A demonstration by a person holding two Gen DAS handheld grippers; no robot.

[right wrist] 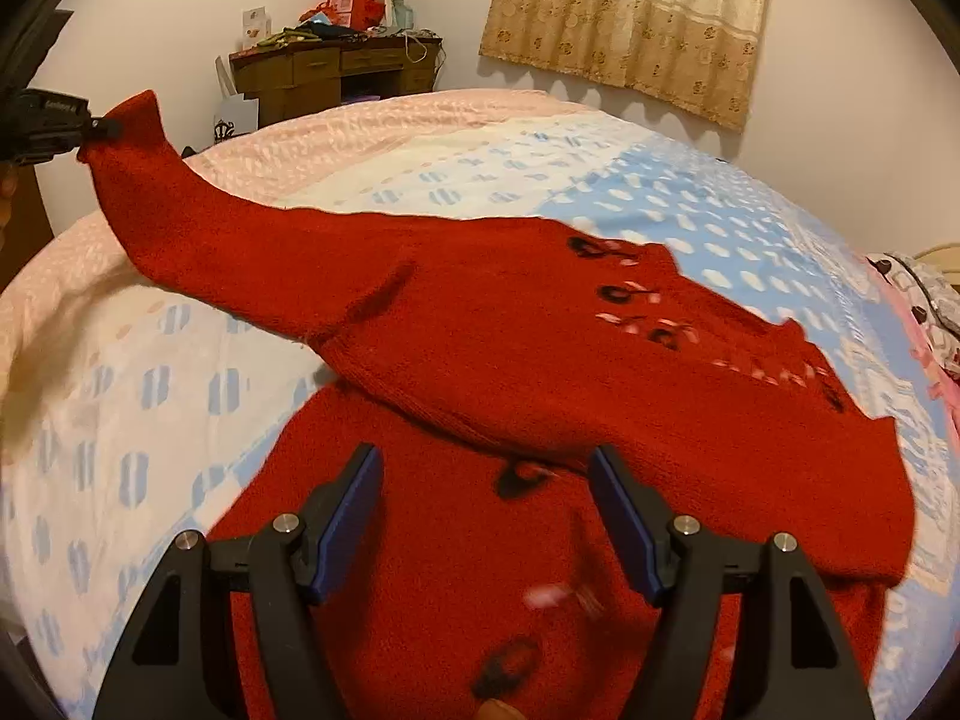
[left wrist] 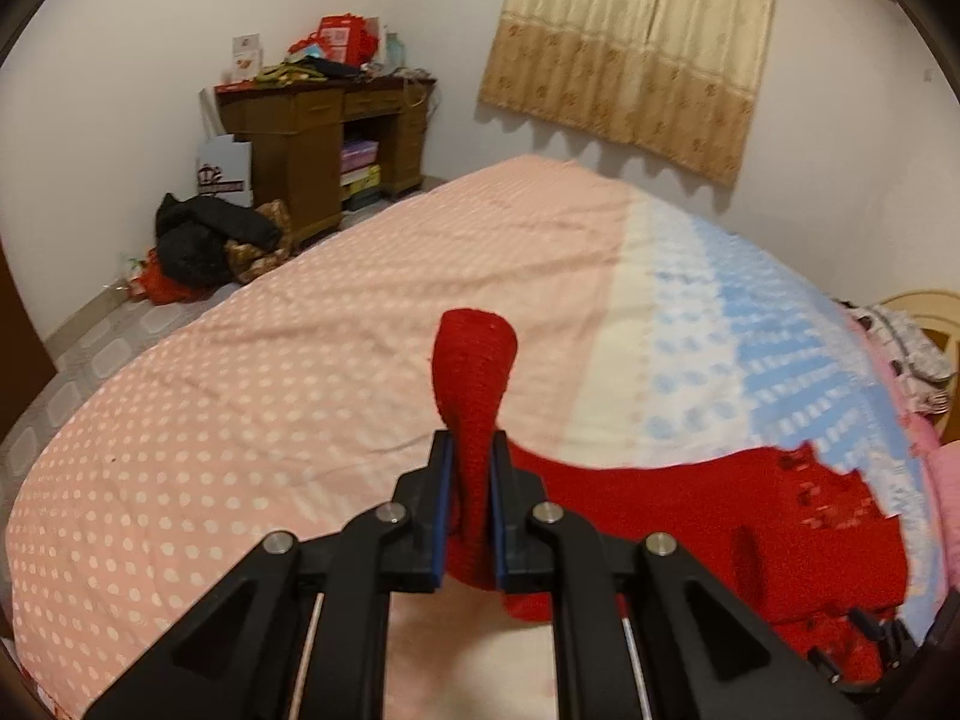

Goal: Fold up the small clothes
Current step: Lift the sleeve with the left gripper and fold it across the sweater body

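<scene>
A small red knitted sweater (right wrist: 510, 348) with black and pink pattern marks lies on the bed, its body partly folded over itself. My left gripper (left wrist: 472, 468) is shut on the sweater's sleeve (left wrist: 474, 372), whose cuff sticks up past the fingers. In the right wrist view the left gripper (right wrist: 99, 129) holds that sleeve (right wrist: 180, 210) lifted and stretched out to the far left. My right gripper (right wrist: 486, 480) is open and empty, just above the near part of the sweater. The sweater's body also shows in the left wrist view (left wrist: 720, 522).
The bed cover (left wrist: 300, 360) is pink with white dots on the left and white and blue on the right. A wooden desk (left wrist: 324, 138) with clutter stands in the far corner, dark bags (left wrist: 204, 240) on the floor beside it. A curtain (left wrist: 630, 48) hangs behind. More clothes (right wrist: 924, 300) lie at the right edge.
</scene>
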